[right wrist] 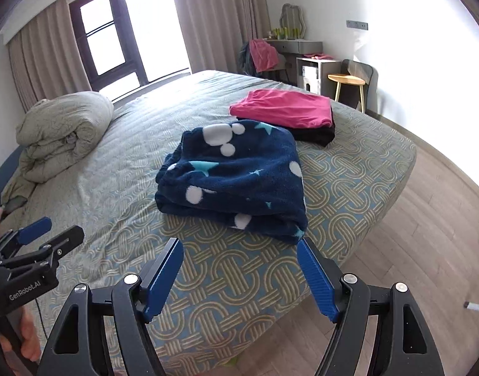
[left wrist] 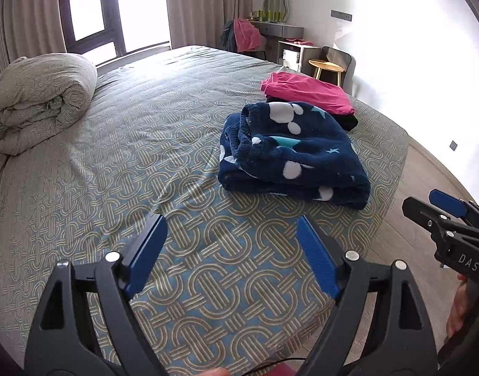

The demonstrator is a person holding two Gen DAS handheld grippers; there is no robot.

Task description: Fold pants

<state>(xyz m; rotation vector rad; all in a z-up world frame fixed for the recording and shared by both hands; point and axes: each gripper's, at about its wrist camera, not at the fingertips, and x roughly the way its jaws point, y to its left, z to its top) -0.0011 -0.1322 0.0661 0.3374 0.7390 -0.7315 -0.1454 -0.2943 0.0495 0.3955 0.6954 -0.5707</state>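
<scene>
My left gripper (left wrist: 230, 250) and right gripper (right wrist: 239, 272) are both spread, empty. The navy pants (right wrist: 233, 178) lie folded on the bed (right wrist: 227, 288), ahead, nearest my right gripper.

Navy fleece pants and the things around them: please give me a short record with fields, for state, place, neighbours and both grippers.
item: navy fleece pants, white and teal shapes
state: folded into a thick bundle
place: on the patterned bed, near its foot corner
neighbours: folded pink garment on a black garment, just behind
far side: rolled duvet
left gripper: jaws open, holding nothing, over the bed
right gripper: jaws open, holding nothing, short of the pants
</scene>
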